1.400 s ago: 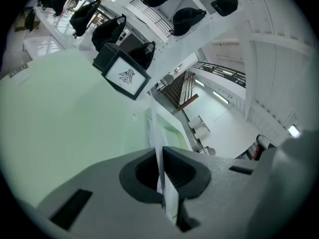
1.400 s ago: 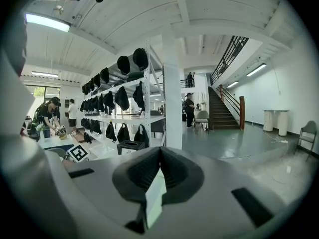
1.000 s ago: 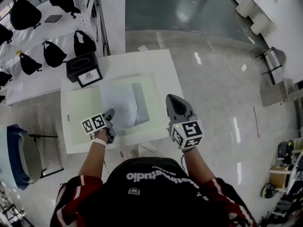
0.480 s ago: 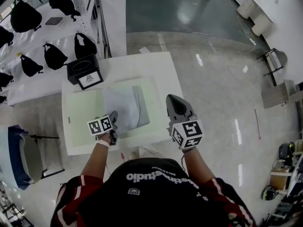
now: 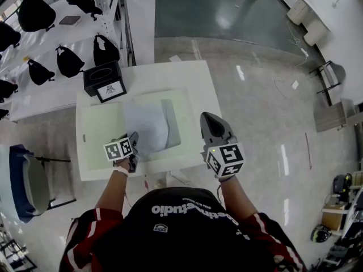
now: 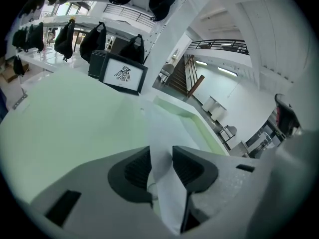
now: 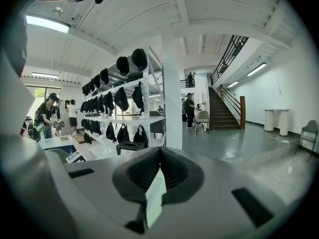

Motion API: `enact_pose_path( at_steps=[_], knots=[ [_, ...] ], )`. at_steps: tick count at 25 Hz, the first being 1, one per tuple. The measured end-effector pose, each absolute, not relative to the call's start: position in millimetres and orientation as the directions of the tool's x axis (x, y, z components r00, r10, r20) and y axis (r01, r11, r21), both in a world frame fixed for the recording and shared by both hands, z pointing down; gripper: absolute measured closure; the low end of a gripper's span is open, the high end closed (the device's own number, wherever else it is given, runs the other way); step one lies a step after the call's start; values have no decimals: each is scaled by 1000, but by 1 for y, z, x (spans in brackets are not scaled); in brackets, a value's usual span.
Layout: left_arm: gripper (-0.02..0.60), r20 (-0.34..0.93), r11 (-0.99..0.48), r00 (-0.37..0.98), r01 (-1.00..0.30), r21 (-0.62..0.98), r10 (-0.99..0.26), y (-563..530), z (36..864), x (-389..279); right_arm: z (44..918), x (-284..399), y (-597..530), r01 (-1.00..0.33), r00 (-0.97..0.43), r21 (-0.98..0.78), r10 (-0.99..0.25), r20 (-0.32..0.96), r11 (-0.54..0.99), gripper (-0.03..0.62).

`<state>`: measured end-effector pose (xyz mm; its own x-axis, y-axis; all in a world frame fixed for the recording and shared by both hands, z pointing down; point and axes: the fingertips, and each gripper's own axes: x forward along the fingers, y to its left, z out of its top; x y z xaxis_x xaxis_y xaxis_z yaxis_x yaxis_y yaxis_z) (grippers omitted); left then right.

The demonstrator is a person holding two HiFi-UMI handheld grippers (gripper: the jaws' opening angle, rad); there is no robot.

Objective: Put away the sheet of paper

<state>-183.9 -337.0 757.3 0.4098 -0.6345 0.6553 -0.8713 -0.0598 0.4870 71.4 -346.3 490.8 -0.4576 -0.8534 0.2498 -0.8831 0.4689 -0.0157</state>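
A white sheet of paper [image 5: 144, 126] lies on the green mat [image 5: 99, 135], partly covering a grey folder [image 5: 172, 128]. My left gripper [image 5: 132, 152] is at the sheet's near corner. In the left gripper view the paper [image 6: 167, 133] runs up between the jaws of the left gripper [image 6: 161, 159]. Those jaws are opening, and a narrow gap shows beside the paper. My right gripper [image 5: 211, 128] hovers off the table's right edge, over the floor. Seen in its own view, the right gripper [image 7: 159, 159] is shut, and a small white slip hangs just below its pads.
A black box with a bird emblem [image 5: 103, 81] stands at the mat's far left corner [image 6: 118, 72]. Shelves with black bags [image 5: 68, 61] run along the left. A blue chair [image 5: 25, 186] stands left of the white table [image 5: 195, 81].
The left gripper has shifted only slightly at the paper's near corner. The sheet lies a little flatter over the grey folder. The right gripper has stayed put.
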Motion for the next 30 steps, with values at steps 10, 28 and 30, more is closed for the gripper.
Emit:
enact_pose_path(
  at_steps=[10,28,30],
  knots=[
    [569,714,-74,352,-918,390,-605,-334,766,-187,489,68,-340,-882,-460,-12,-855,241,471,603],
    [568,726,-107,407,-900,423,-554,-345,774,-150,518,108,-333,-930,-357,-23,-891,280,366,603],
    [569,720,-88,419,-889,450,-554,-346,775,-147,518,109,-328,-932,-352,-20,-893,280,361,603]
  ],
)
